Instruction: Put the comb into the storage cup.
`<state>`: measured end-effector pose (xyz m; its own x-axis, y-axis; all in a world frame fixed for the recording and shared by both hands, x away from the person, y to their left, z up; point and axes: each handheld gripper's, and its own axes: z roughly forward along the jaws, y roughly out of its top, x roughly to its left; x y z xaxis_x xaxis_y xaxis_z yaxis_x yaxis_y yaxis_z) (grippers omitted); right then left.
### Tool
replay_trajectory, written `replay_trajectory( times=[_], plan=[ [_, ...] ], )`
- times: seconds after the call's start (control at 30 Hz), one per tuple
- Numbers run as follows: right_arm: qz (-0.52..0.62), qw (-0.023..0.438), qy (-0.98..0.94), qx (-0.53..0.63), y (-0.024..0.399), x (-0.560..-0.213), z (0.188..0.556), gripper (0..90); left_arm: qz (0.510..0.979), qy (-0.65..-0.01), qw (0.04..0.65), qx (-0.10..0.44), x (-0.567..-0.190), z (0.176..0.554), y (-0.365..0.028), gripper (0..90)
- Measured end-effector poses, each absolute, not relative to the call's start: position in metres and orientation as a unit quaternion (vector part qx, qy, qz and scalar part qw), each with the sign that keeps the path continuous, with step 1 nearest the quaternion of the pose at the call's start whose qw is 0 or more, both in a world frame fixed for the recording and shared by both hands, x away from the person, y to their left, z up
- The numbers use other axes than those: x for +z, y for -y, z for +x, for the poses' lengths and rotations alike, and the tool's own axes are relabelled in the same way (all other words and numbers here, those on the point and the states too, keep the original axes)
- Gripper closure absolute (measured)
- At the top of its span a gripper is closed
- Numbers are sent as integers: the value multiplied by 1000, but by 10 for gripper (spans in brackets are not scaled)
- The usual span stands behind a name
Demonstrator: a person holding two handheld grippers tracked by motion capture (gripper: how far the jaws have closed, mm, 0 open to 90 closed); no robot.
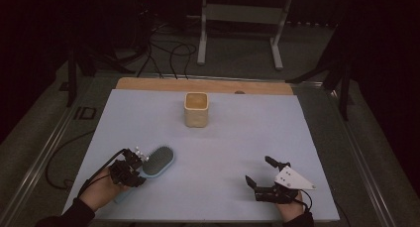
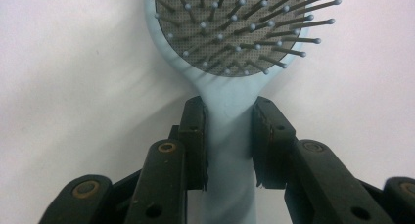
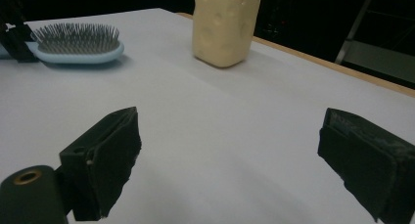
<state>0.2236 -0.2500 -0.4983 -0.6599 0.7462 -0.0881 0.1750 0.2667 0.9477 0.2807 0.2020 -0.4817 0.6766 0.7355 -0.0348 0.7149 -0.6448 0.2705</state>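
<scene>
We have the left hand-held gripper (image 2: 229,145) clenched on the handle of the blue hairbrush (image 2: 230,62) lying on the tabletop (image 1: 223,152), head pointing away toward the cup (image 1: 196,109), the right hand-held gripper (image 1: 261,171) released.

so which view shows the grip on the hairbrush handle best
The left gripper view: the left gripper pads press both sides of the hairbrush handle. The high view shows it small; the right gripper view shows the bristles side-on.
</scene>
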Motion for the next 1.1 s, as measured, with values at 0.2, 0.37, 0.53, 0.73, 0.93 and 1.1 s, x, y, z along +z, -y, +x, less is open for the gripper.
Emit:
replay_trajectory(
  times=[0.2, 0.37, 0.53, 0.73, 0.93, 1.1],
  plan=[
    [309, 273, -747, 522, 250, -498, 224, 83, 899, -405, 159, 49, -471, 282, -205, 702],
    [308, 273, -746, 523, 250, -498, 224, 83, 896, -400, 183, 57, -464, 281, -203, 702],
    [308, 273, -746, 523, 250, -498, 224, 83, 891, -402, 202, 65, -459, 283, -202, 702],
    [308, 272, -746, 523, 251, -499, 225, 83, 888, -393, 229, 72, -451, 283, -199, 702],
    [308, 273, -746, 523, 251, -498, 224, 83, 883, -390, 248, 86, -448, 283, -193, 702],
    [311, 271, -745, 524, 250, -499, 225, 83, 879, -389, 261, 87, -444, 283, -191, 701]
  ],
)
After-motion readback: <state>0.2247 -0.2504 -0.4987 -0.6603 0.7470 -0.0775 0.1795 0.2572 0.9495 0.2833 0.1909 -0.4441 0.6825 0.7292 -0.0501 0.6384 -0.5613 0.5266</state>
